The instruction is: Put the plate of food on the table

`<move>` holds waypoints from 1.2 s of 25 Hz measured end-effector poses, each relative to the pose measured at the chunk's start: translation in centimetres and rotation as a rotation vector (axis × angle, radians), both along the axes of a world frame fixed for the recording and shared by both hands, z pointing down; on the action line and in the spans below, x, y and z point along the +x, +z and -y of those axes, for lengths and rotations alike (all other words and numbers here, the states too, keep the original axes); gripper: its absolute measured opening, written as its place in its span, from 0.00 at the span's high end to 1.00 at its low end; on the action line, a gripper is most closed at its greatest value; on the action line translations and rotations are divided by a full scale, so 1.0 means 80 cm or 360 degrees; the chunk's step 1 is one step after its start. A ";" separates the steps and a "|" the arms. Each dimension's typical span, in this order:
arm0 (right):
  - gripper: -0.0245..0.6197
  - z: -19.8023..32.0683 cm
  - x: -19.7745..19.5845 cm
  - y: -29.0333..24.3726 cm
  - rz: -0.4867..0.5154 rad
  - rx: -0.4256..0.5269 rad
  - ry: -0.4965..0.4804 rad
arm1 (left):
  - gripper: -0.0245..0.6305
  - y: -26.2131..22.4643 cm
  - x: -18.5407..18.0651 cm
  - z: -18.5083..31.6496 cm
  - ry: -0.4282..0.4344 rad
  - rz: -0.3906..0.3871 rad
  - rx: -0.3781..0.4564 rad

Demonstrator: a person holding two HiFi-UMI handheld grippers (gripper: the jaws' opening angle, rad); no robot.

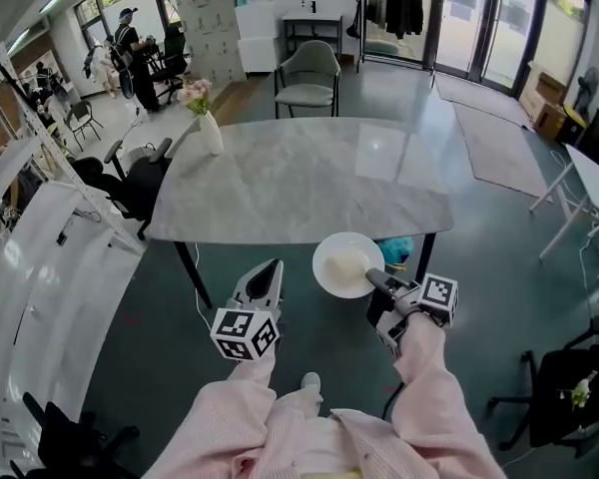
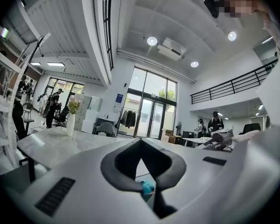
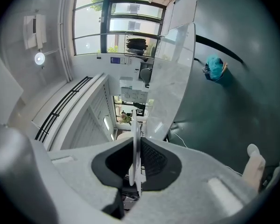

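**A:** Plate of food [image 1: 345, 264] first: how far have we got with it?

**B:** We have it lifted but not set down. In the head view, from the left, our left gripper [image 1: 275, 265] has its fingers closed on nothing and points toward the bench [image 1: 299, 183]. Just beside it the white plate, a pale mound of food on it, hangs over the dark floor right at the bench's near edge. Our right gripper [image 1: 376, 279] pinches the plate's right rim.

**A:** So what is left for us?

**B:** We judge the carry nearly over. The plate must go in over the marble top, come down flat and be let go. A vase of flowers [image 1: 210, 128] stands at the far left corner, well apart from where we are heading.

**A:** What do the gripper views add?

**B:** The left gripper view shows us the fingertips meeting with nothing between them. It also shows the bench top from the side, with the vase on it, but not the plate. The right gripper view, turned on its side, gives us the plate's rim edge-on, a thin white line clamped between the fingers [image 3: 154, 158]. It also shows whole a blue-green bundle [image 3: 215, 68] on the floor under the bench, which the head view half hides behind the plate. Only the head view shows us the food.
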State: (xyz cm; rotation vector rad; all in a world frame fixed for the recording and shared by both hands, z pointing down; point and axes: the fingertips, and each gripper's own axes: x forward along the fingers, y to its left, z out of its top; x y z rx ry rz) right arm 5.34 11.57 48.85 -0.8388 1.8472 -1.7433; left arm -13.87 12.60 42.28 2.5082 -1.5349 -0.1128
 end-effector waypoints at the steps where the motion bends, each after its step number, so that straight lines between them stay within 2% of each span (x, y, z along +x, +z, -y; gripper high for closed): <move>1: 0.92 0.009 -0.005 0.001 0.0001 -0.0003 0.0010 | 0.97 0.000 -0.005 0.012 0.0012 -0.0002 0.0000; 8: 0.92 0.067 -0.024 0.003 0.0010 0.0008 0.0070 | 0.97 0.005 -0.019 0.083 0.0097 -0.0018 -0.0002; 19: 0.92 0.143 -0.007 0.017 0.0003 -0.0031 0.0143 | 0.97 0.029 -0.002 0.165 0.0161 -0.0040 -0.0087; 30: 0.92 0.289 -0.002 0.040 0.0007 -0.0079 0.0121 | 0.97 0.051 0.004 0.306 0.0140 -0.0078 -0.0176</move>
